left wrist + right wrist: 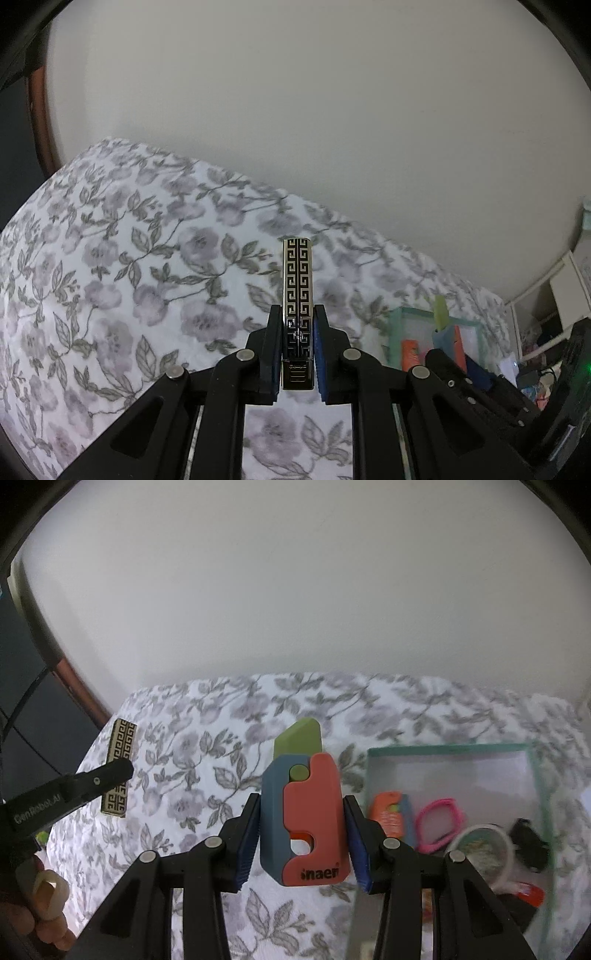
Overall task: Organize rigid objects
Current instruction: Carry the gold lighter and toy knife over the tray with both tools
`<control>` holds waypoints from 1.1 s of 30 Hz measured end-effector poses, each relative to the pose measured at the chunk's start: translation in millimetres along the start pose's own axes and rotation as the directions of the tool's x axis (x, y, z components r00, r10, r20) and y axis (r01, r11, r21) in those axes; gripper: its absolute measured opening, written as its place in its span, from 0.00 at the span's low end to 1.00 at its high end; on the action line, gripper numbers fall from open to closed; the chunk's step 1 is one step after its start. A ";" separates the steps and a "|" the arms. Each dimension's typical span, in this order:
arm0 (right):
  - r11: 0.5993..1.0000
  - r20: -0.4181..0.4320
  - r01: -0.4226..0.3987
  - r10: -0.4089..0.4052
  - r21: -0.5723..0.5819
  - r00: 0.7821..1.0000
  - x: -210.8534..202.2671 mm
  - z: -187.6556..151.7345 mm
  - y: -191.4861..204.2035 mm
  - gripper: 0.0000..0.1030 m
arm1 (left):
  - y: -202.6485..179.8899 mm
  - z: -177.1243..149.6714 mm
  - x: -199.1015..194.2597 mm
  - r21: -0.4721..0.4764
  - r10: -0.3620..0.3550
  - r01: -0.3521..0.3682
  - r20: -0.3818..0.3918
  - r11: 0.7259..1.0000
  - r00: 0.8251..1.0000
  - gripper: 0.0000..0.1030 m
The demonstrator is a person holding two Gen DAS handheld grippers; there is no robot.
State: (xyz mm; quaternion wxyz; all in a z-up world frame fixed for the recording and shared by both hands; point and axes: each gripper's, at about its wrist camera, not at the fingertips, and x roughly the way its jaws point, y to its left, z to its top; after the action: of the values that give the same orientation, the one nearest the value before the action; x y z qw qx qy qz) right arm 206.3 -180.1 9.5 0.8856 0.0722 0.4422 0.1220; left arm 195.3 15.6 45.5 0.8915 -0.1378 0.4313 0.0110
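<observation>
My left gripper (297, 314) is shut on a slim black-and-silver lighter with a Greek-key pattern (296, 291), held upright above the floral bedspread (122, 266). The lighter (120, 766) and the left gripper (110, 771) also show at the left of the right wrist view. My right gripper (301, 805) is shut on an orange, blue and green toy knife (304, 812), held above the bedspread just left of a green-rimmed tray (443, 748).
The tray holds a second orange toy knife (389, 814), a pink band (439, 823), a white tape roll (480, 849) and a black object (528, 843). The tray also shows in the left wrist view (397, 328). A plain wall stands behind the bed.
</observation>
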 end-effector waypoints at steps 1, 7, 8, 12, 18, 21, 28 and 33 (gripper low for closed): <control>1.000 0.005 0.013 -0.013 -0.001 1.000 -8.4 1.1 -1.9 0.44 | -5.4 -0.7 -3.3 0.011 -0.003 0.003 0.003 1.000 1.000 0.15; 0.998 0.035 0.054 -0.055 0.041 0.998 -56.2 1.8 -21.4 0.44 | -42.5 -11.8 -28.4 0.060 -0.059 0.059 0.009 0.996 0.998 0.15; 0.997 0.039 0.070 -0.072 0.042 0.997 -64.1 1.0 -24.2 0.44 | -48.1 -14.2 -32.5 0.067 -0.069 0.068 0.008 0.995 0.998 0.15; 0.992 0.049 0.109 -0.112 0.066 0.993 -94.6 -4.9 -39.3 0.44 | -73.7 -26.8 -50.2 0.121 -0.083 0.081 0.006 0.989 0.997 0.15; 0.978 0.060 0.170 -0.179 0.120 0.982 -137.0 -17.1 -65.0 0.44 | -109.4 -48.9 -74.4 0.208 -0.102 0.101 -0.005 0.973 0.995 0.15; 0.969 0.062 0.206 -0.216 0.137 0.974 -154.7 -22.7 -76.0 0.45 | -126.0 -62.2 -81.9 0.261 -0.100 0.098 -0.004 0.960 0.995 0.15; 0.954 0.051 0.245 -0.257 0.173 0.965 -172.5 -39.7 -89.9 0.45 | -155.2 -103.0 -74.7 0.324 -0.117 0.134 -0.073 0.937 0.990 0.15; 0.947 0.002 0.252 -0.257 0.201 0.966 -163.1 -58.7 -104.7 0.45 | -168.9 -133.5 -52.7 0.364 -0.106 0.151 -0.142 0.919 0.984 0.15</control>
State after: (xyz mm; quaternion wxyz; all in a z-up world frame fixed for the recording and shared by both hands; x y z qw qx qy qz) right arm 80.7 -325.1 74.6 0.8883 0.1043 0.4455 -0.0391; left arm 83.4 -175.7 47.3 0.8727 0.0055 0.4683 -0.1381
